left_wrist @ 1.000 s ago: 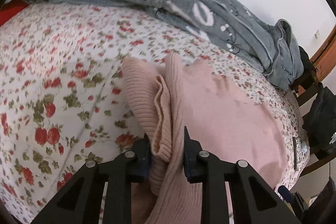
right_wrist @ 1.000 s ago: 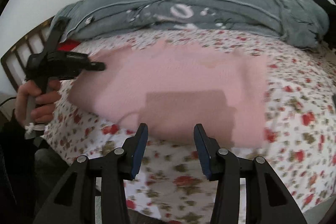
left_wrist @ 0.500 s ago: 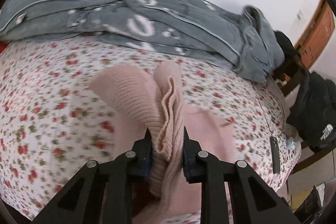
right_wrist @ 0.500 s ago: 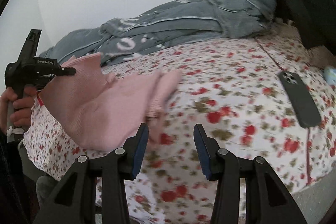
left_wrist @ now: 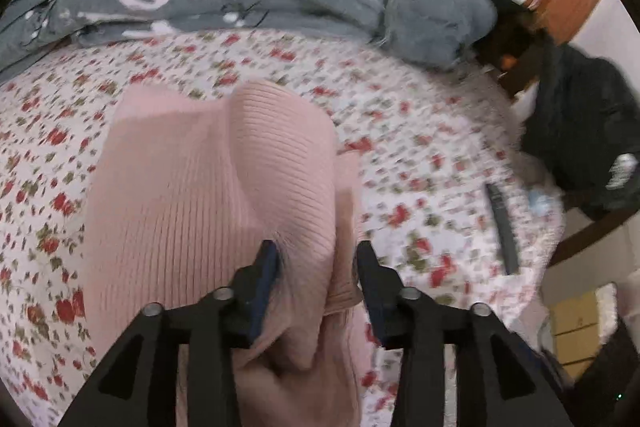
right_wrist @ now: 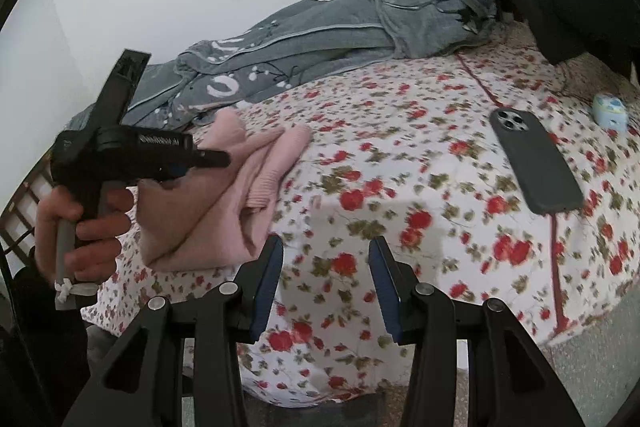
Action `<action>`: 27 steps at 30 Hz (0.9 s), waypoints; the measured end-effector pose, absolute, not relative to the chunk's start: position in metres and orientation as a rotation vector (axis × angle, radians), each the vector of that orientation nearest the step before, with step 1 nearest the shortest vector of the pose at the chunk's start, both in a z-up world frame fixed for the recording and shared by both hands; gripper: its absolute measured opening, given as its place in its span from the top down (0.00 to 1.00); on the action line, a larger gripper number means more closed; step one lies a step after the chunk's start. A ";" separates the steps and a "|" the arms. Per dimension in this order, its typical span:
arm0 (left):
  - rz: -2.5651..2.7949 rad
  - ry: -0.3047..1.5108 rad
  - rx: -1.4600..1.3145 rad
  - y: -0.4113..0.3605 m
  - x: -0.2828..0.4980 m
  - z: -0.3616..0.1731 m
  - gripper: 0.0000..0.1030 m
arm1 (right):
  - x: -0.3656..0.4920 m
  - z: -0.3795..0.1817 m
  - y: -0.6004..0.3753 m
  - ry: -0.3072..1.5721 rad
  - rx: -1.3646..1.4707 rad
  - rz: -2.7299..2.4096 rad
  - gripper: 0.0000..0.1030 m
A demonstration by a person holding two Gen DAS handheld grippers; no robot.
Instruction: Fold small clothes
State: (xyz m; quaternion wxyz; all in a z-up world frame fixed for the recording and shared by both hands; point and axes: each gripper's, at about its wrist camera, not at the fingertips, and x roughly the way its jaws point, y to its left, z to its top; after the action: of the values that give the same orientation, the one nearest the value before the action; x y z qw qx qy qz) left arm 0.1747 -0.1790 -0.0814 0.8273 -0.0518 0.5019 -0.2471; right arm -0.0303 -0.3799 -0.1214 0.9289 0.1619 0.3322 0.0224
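A pink ribbed knit garment [left_wrist: 208,195] lies folded over itself on the floral bedsheet [left_wrist: 400,131]. My left gripper [left_wrist: 316,259] is open, its fingers standing apart on either side of a raised fold of the garment. In the right wrist view the garment [right_wrist: 224,195] sits at the left with the left gripper [right_wrist: 216,159] over it. My right gripper [right_wrist: 326,259] is open and empty above bare sheet, to the right of the garment.
A grey blanket [right_wrist: 320,39] is bunched along the far side by the wall. A dark phone [right_wrist: 536,163] and a small blue object [right_wrist: 608,111] lie on the sheet [right_wrist: 420,155] at the right. Dark clothing [left_wrist: 580,139] hangs beyond the right edge.
My left gripper has opened from being shut on the pink fold, and the garment has dropped onto the sheet. My right gripper has stayed open and swung further right.
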 end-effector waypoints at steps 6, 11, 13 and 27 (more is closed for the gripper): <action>-0.443 0.961 -0.073 -0.133 0.172 -0.054 0.48 | 0.009 -0.109 -0.358 0.656 0.343 0.153 0.55; -0.352 0.961 -0.081 -0.076 0.179 -0.062 0.47 | 0.062 -0.103 -0.333 0.653 0.435 0.259 0.46; -0.329 0.972 -0.089 -0.059 0.183 -0.070 0.47 | 0.087 -0.103 -0.321 0.665 0.468 0.284 0.41; -0.382 0.994 -0.131 -0.028 0.183 -0.107 0.46 | 0.132 -0.141 -0.325 0.663 0.428 0.201 0.81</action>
State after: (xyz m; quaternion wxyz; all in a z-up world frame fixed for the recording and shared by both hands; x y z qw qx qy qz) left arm 0.1827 -0.0283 -0.1069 0.8596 -0.0622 0.4735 -0.1819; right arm 0.1319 -0.3247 -0.1412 0.9183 0.2079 0.3223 0.0978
